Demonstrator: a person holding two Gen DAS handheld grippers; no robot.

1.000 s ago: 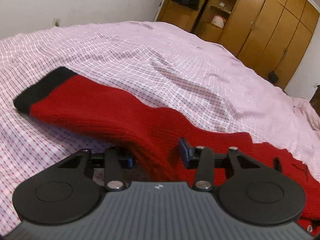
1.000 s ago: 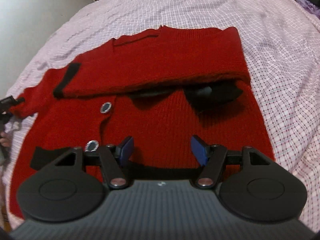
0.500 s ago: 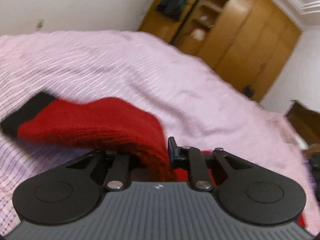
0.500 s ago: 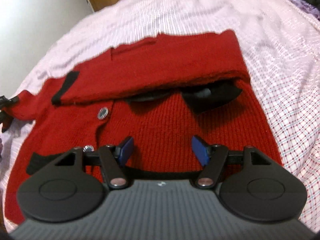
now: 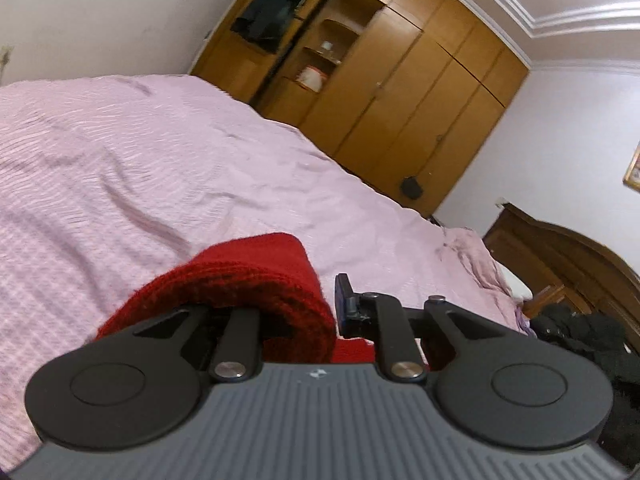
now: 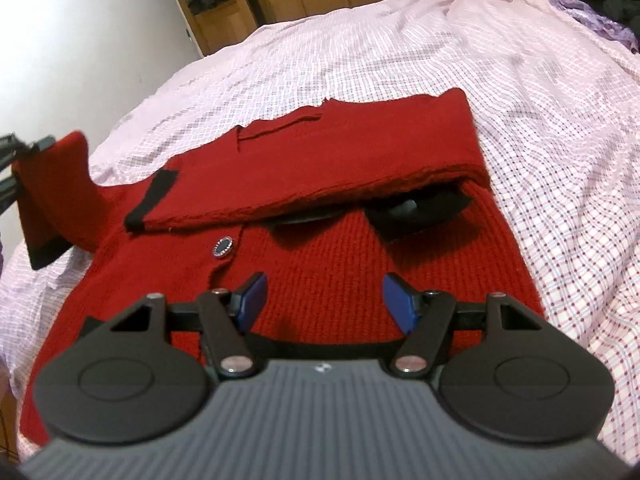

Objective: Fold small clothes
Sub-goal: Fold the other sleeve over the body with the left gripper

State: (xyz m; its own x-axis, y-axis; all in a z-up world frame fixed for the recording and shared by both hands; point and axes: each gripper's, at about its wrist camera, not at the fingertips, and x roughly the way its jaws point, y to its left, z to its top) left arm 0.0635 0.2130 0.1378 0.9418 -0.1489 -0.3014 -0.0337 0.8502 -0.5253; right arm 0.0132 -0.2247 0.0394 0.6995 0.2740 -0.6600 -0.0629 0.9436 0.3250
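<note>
A red knit cardigan (image 6: 328,264) with black trim and a round button (image 6: 223,247) lies on the bed. One sleeve is folded across its chest, with its black cuff (image 6: 152,196) at the left. The other sleeve (image 5: 256,280) is raised off the sheet, with my left gripper (image 5: 316,300) shut on it. The knit drapes over and hides the left finger. The right wrist view shows that sleeve (image 6: 56,184) hanging at the far left with its black cuff downward. My right gripper (image 6: 324,300) hovers open over the cardigan's lower part, holding nothing.
A pink checked sheet (image 6: 520,80) covers the whole bed. A wooden wardrobe (image 5: 400,92) stands beyond the far side, and a wooden headboard (image 5: 580,256) is at the right. Dark clothes (image 5: 580,340) are piled near the headboard.
My left gripper closed on the sleeve and lifted it off the sheet, tilting upward. The right gripper stayed over the cardigan's lower part.
</note>
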